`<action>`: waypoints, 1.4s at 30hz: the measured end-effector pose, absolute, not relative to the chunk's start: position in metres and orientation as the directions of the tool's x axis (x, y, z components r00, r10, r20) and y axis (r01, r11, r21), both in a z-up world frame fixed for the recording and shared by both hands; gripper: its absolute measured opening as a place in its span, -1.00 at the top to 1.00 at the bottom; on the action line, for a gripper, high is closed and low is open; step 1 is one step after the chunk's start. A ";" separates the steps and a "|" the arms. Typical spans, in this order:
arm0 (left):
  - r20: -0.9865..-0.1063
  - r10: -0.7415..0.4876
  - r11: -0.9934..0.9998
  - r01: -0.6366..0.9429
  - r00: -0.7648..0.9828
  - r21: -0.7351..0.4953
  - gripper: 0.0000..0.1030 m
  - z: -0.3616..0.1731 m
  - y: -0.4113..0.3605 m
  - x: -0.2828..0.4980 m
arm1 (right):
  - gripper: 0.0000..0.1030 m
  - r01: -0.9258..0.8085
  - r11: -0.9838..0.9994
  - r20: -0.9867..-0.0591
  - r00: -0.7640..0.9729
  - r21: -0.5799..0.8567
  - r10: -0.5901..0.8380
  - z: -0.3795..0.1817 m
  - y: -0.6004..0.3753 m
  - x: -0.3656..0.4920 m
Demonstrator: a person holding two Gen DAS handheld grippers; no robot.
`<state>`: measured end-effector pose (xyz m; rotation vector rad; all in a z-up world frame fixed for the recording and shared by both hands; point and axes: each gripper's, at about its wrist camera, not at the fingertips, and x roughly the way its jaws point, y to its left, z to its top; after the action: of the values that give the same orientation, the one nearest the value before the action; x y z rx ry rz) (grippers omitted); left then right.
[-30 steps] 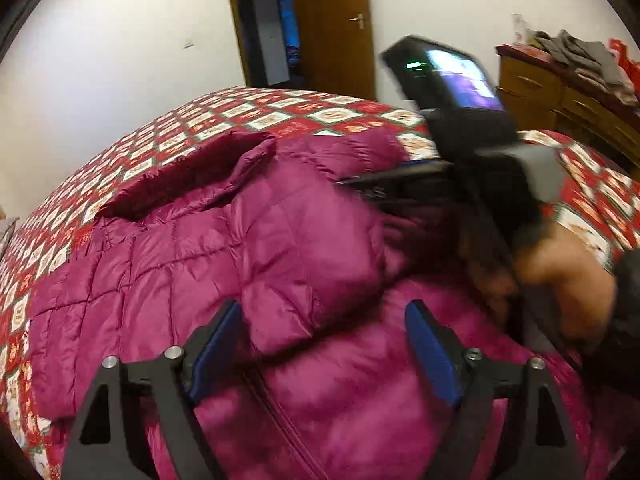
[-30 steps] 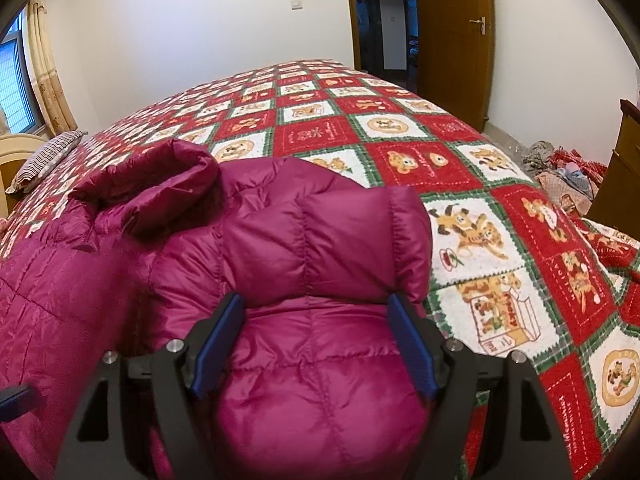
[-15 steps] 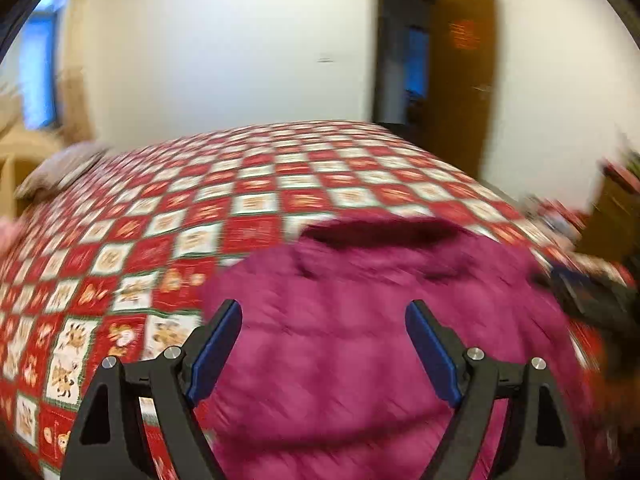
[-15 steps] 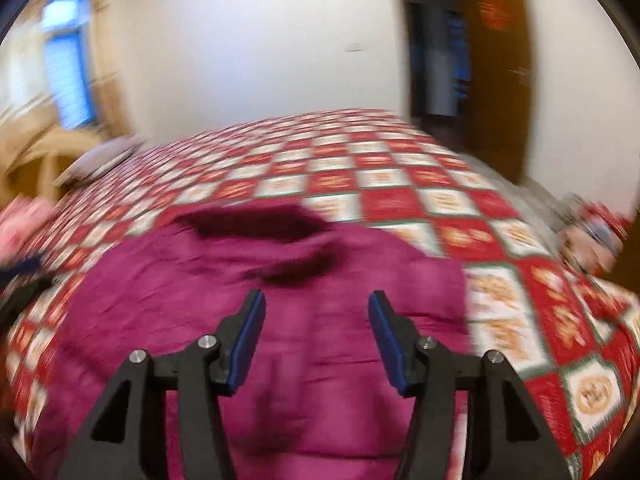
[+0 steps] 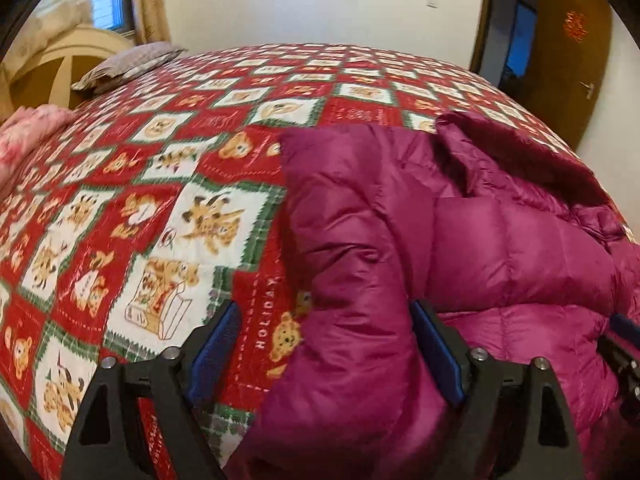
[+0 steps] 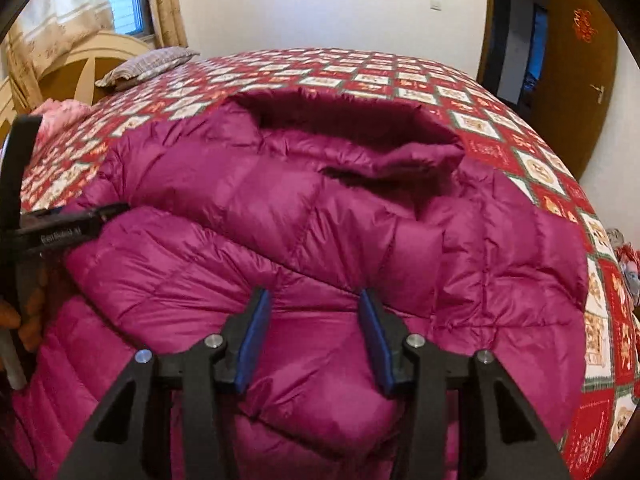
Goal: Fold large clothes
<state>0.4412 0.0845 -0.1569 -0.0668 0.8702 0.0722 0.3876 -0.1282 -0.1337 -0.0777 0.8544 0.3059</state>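
Item: one magenta quilted down jacket (image 6: 320,220), puffy and glossy, laid on a bed covered by a red, white and green teddy-bear patchwork quilt (image 5: 160,208). Location: in the right wrist view the garment fills the centre and lower field; in the left wrist view it occupies the half from 1 to 6 o'clock, with bare quilt from 7 to 11 o'clock. Orientation: the darker-lined hood (image 6: 344,120) lies at 12 o'clock in the right wrist view, toward the far end of the bed, so the long axis is judged to run from 6 to 12 o'clock, hem nearest the cameras; the hem itself is not shown. A padded sleeve (image 6: 168,256) is laid across the body from 9 o'clock toward the centre. Step in hand, as judged: the side panels and sleeves are being drawn inward to narrow the garment. The left gripper (image 5: 324,356) is held with its blue-padded tongs spread wide and opening further; the jacket's folded side edge (image 5: 352,280) lies between them, against the right pad only, unpinched. The right gripper (image 6: 316,336) is held about half spread and closing over a ridge of jacket fabric at 6 o'clock; whether the fabric is already pressed cannot be told. Next move, as judged: a firm pinch on a thick, slippery layer is called for, then a lift and carry across the body without dragging the sleeve already placed.
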 end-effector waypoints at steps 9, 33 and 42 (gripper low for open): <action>-0.740 -0.064 0.993 -0.033 0.670 -0.115 -0.83 -0.123 0.094 0.427 | 0.05 -0.331 0.940 -0.773 0.574 0.080 0.268 -0.115 -0.147 0.380; -0.783 0.129 0.992 -0.084 0.608 0.098 -0.81 -0.138 0.030 0.530 | 0.30 -0.105 0.980 -0.803 0.561 0.170 0.200 -0.119 -0.205 0.480; -0.633 0.041 0.999 -0.050 0.773 0.004 -0.81 -0.058 0.011 0.572 | 0.22 0.071 0.957 -0.700 0.697 0.281 0.154 -0.068 -0.202 0.515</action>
<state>0.5721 0.0108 -0.0581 -0.0135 0.6851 0.0495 0.5151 -0.2019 -0.0676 0.2984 0.8009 0.0467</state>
